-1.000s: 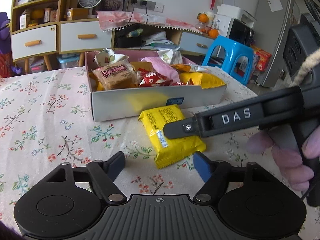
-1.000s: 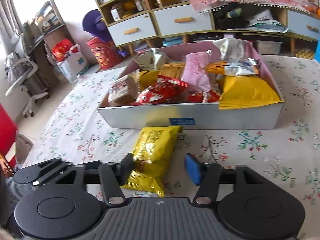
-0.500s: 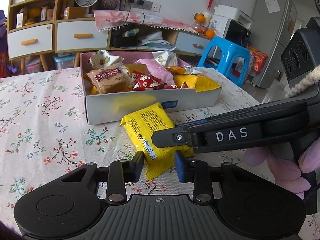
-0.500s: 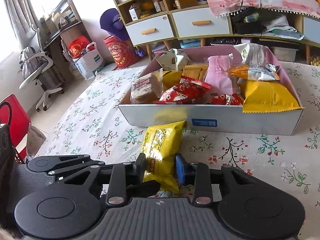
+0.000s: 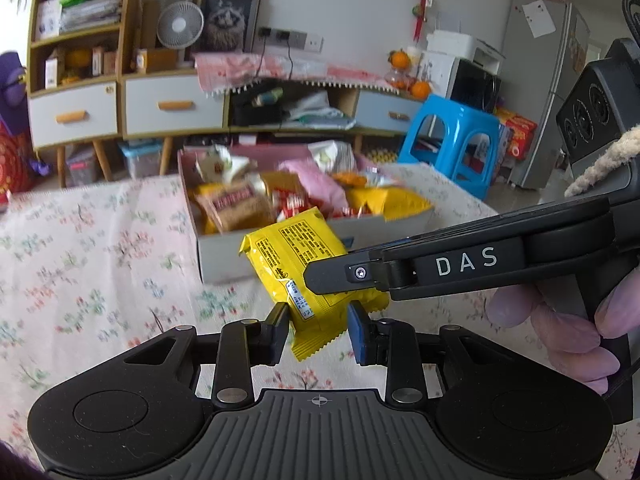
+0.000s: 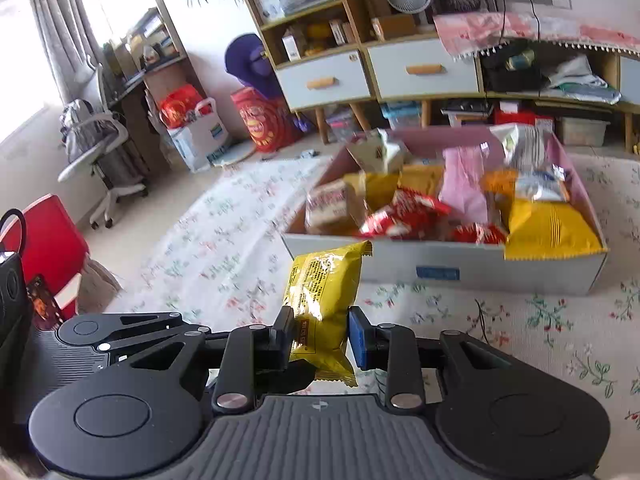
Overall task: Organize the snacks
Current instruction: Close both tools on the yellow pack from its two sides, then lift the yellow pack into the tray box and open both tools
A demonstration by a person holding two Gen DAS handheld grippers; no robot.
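Floral-print tablecloth [image 6: 520, 328] covers the table, cluttered living room behind. Both grippers are on one item: the crinkly yellow foil snack packet [image 6: 320, 292], held clear of the cloth, just in front of the grey cardboard box with pink lining [image 6: 440, 270] that's already full of snack bags.

Right gripper [image 6: 319, 338] is nearly closed, pads pinching the packet's lower half. Left gripper [image 5: 319, 330] is narrowed around the same packet's bottom edge, but I cannot tell if its pads actually bite; there looks to be a small gap each side.

Risks as I read it:
- Foil is slick and puffy; grip sits low, so the top-heavy packet could pivot or slip out.
- Two grippers pulling apart could tear the crimped seam.
- Box is crowded; a drop onto the heap could slide back over the front wall.
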